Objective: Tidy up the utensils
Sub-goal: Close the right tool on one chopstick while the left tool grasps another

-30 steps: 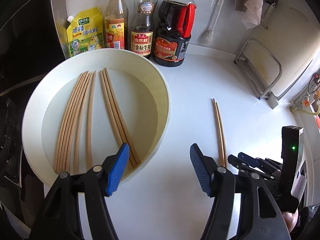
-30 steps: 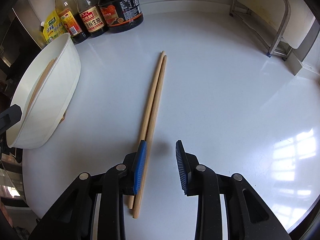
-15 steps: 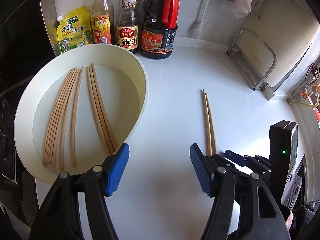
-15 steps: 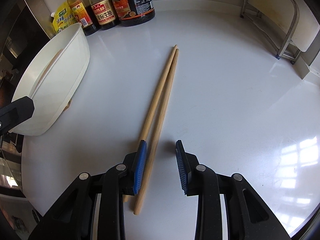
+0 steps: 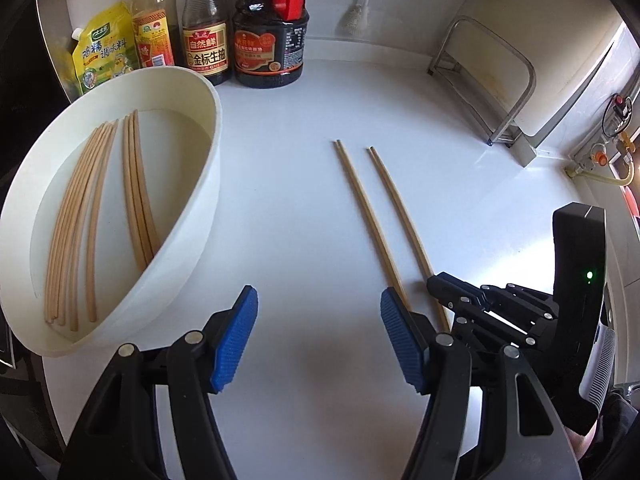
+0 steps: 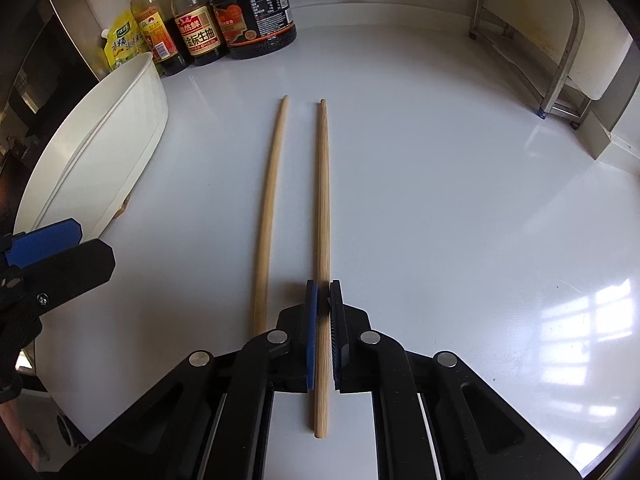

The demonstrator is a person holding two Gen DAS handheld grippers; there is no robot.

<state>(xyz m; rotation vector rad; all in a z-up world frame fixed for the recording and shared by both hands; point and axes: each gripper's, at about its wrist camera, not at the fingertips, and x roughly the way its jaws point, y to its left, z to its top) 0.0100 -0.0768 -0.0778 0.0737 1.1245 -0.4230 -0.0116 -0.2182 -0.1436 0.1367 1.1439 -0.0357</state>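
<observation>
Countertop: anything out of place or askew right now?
Two chopsticks lie loose on the white counter, outside the white bowl that holds the rest. The right gripper is shut on one chopstick; the other chopstick lies beside it, ungripped. No spills or damage.

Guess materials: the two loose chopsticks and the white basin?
Chopsticks: likely bamboo or wood, matte tan; fine lengthwise grain shows on the one clamped in the right gripper. Basin: probably plastic, smooth uniform white wall with a soft sheen.
</observation>
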